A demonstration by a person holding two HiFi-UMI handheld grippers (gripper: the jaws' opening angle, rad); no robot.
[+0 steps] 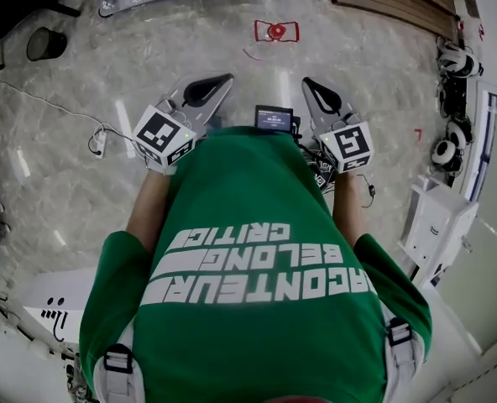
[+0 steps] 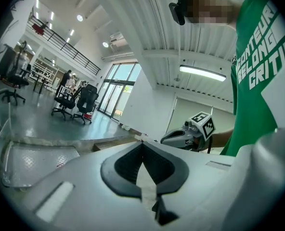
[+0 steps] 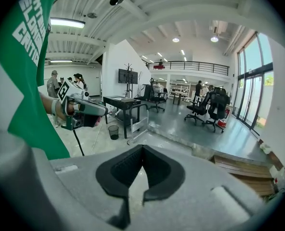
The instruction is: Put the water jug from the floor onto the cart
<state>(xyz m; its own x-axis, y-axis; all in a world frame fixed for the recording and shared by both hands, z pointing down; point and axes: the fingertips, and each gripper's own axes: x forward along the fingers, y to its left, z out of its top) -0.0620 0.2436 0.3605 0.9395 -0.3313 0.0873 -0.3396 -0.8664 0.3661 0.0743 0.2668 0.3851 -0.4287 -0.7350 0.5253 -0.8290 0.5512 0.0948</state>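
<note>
Seemingly between steps, the left gripper (image 1: 228, 78) and right gripper (image 1: 306, 81) hang over the marble floor (image 1: 81, 166), fingers (image 1: 205, 89) pressed together on nothing, with no load in view.

From above, the person's green shirt (image 1: 257, 309) hides the marble floor (image 1: 81, 183) beneath; hands largely disappear behind the cubes of the left gripper (image 1: 228, 78) and right gripper (image 1: 306, 81). The small screen (image 1: 274, 117) is unreadable, distant figures (image 3: 53, 83) too small to make out.
</note>
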